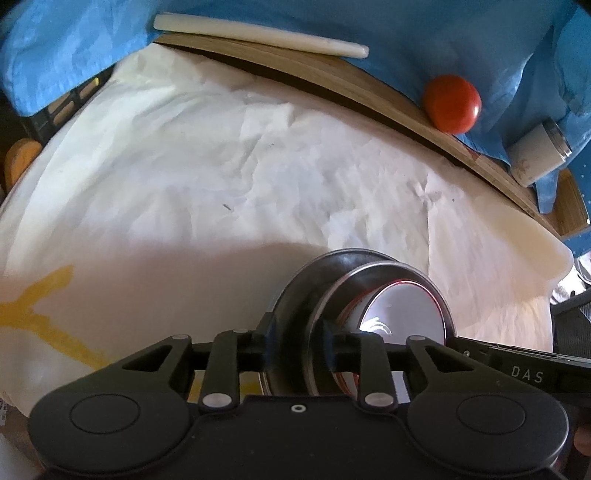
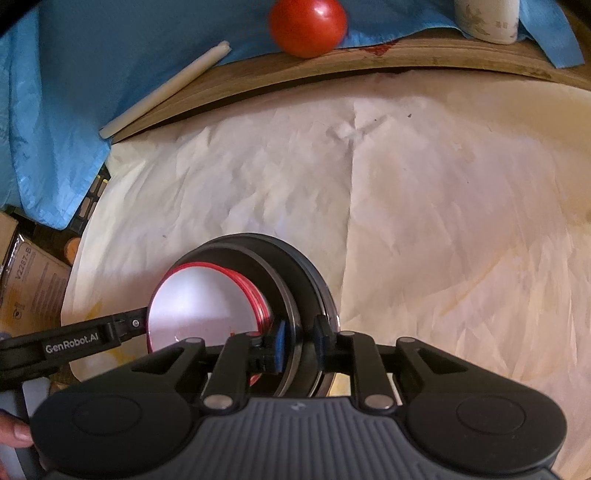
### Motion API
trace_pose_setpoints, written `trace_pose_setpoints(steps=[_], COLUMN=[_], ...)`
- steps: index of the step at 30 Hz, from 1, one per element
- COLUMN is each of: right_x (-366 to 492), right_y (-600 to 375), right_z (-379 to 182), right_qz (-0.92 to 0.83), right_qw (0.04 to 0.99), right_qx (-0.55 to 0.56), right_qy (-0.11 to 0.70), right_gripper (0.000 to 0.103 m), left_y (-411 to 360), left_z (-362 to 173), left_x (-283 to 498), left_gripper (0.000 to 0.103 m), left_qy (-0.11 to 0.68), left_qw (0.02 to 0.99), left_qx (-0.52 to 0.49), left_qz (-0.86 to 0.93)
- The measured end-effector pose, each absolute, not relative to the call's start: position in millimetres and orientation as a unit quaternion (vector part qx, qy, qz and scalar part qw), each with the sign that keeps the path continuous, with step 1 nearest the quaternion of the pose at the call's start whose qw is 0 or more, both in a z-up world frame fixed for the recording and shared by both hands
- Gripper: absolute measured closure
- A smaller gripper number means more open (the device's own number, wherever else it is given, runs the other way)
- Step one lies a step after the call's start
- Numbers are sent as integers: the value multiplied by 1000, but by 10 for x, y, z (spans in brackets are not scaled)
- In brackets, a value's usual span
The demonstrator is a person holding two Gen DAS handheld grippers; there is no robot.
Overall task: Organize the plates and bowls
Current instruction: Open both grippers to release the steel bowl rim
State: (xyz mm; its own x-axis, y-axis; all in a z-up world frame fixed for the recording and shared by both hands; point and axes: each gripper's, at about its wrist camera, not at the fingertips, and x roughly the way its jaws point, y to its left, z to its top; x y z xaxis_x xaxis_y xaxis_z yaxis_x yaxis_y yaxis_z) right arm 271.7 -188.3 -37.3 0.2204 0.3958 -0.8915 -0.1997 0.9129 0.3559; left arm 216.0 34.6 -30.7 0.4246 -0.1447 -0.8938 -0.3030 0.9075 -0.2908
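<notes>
A nest of dark metal bowls (image 1: 295,288) (image 2: 280,258) sits on crumpled white paper (image 1: 221,177), with a red-rimmed, white-lined bowl (image 1: 402,314) (image 2: 203,306) innermost. My left gripper (image 1: 299,343) straddles the dark rims at the nest's near edge, jaws open and wider than the metal. From the right wrist view, its finger (image 2: 125,326) reaches the red-rimmed bowl from the left. My right gripper (image 2: 300,345) stands narrow on a dark bowl's rim, with the blue pad against it. In the left wrist view its finger (image 1: 469,349) comes in from the right.
Along the far side runs a wooden board edge (image 2: 332,70) under blue cloth (image 1: 74,44), carrying a red tomato (image 1: 452,103) (image 2: 308,26), a white stick (image 1: 258,33) and a white cup (image 1: 535,151). A cardboard box (image 2: 29,280) stands at the left. A person's fingers (image 2: 14,437) hold the right gripper's body.
</notes>
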Motion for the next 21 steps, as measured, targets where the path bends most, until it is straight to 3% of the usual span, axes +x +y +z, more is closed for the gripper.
trace_pose_setpoints(steps=[1, 2, 4, 16, 21], right_x=[2723, 2726, 2724, 2735, 2741], right_y=[-1885, -1887, -1899, -1999, -2003], right_z=[-370, -364, -356, -381, -351], right_qz=[193, 191, 177, 184, 183], right_qw=[777, 779, 786, 783, 787], right_qx=[81, 77, 60, 71, 64], right_qy=[594, 592, 590, 590, 585], right_gripper=[79, 64, 49, 45, 33], left_y=[342, 346, 373, 340, 342], left_z=[-293, -279, -259, -261, -235], left_x=[2154, 2144, 2125, 2117, 2073], left_gripper=[52, 43, 44, 43, 33], left_qy=[533, 528, 522, 522, 515], left_qw=[820, 824, 826, 826, 828], left_qx=[-199, -195, -202, -198, -198], left_qz=[63, 70, 71, 82, 98])
